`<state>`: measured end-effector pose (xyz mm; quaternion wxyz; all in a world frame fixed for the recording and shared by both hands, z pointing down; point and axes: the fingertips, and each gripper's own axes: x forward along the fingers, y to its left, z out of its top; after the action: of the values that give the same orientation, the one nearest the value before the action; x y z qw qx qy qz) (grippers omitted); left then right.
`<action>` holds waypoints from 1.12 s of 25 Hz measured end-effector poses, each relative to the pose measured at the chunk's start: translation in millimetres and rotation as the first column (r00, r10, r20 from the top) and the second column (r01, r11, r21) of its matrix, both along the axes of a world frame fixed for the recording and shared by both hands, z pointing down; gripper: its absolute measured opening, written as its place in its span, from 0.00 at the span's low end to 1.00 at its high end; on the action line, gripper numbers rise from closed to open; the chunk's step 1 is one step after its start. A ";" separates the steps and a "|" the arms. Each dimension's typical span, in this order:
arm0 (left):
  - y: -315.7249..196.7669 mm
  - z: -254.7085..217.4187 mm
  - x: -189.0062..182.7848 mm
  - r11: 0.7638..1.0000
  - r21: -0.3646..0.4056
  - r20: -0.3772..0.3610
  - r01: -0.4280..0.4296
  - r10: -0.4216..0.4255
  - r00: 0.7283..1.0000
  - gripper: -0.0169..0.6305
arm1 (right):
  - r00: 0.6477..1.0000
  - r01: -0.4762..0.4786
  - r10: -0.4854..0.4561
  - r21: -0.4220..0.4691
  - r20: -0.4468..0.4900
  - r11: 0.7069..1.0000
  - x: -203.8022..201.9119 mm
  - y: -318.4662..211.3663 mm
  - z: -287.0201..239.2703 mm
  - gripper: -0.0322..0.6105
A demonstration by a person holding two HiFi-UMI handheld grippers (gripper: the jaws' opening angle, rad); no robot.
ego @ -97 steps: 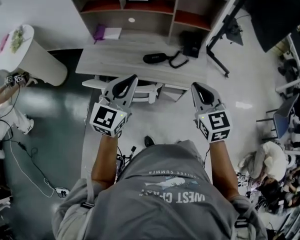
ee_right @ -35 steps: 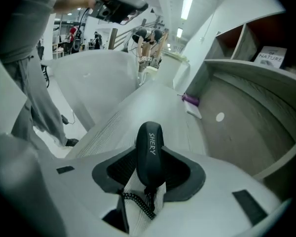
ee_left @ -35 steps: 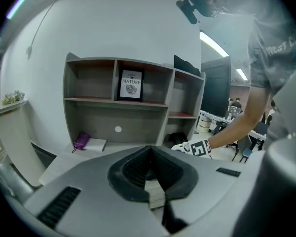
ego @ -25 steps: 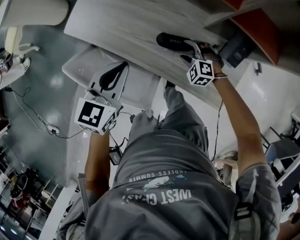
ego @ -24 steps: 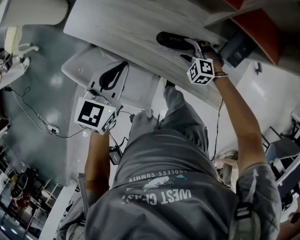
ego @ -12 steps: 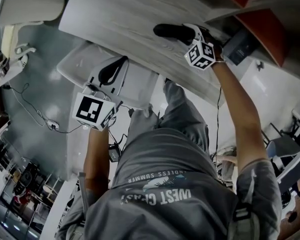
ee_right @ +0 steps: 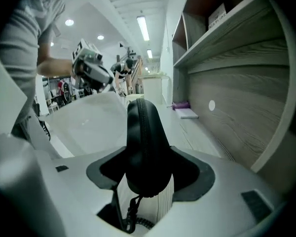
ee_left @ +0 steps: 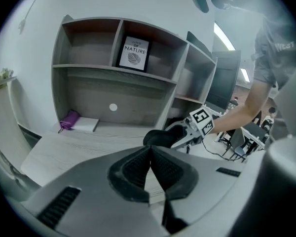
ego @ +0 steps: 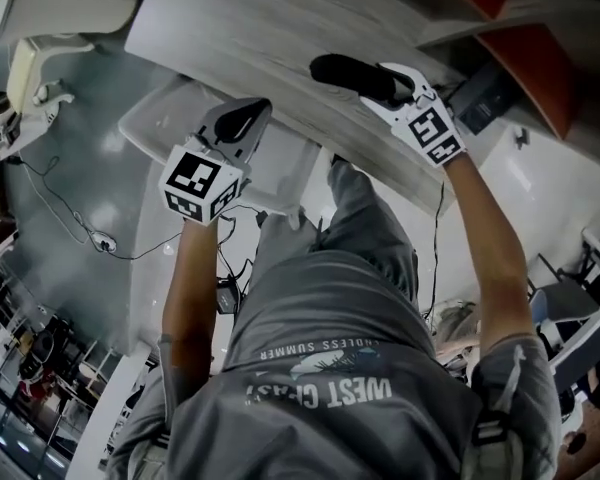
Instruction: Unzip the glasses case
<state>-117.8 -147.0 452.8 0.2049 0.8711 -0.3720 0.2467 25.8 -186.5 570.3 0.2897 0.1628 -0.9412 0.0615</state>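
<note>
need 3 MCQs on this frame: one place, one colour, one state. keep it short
1. Where is the glasses case? A on a shelf; B between the jaws of the right claw; C on the floor.
2. Case colour? A purple; B white; C black.
3. Left claw? A shut, empty; B wide open; C gripping the case.
Key: 1 B: the right gripper view shows it between the closing jaws. 2 C: black in every view. 3 A: its pads meet, nothing between.
</note>
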 end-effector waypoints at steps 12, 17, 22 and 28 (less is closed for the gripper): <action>14.6 -13.9 65.0 0.926 0.176 0.107 -0.333 0.319 0.942 0.17 | 0.957 0.133 -0.064 -0.230 0.284 0.964 11.2 59.7 -119.6 0.47; 20.1 -28.0 76.7 0.882 0.270 0.171 -0.385 0.350 0.921 0.19 | 0.946 0.154 -0.065 -0.262 0.319 0.953 7.4 71.5 -134.7 0.47; 20.4 -39.1 79.7 0.843 0.337 0.246 -0.418 0.350 0.904 0.06 | 0.941 0.158 -0.057 -0.282 0.334 0.946 7.9 76.6 -136.6 0.47; 31.2 -44.4 79.0 0.820 0.349 0.313 -0.455 0.356 0.881 0.02 | 0.939 0.172 -0.063 -0.306 0.338 0.936 8.4 84.9 -137.7 0.47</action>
<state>-38.8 -115.8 408.4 -0.0862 0.9184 -0.2418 0.3012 34.2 -101.6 432.6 0.1581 0.0423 -0.9601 0.2267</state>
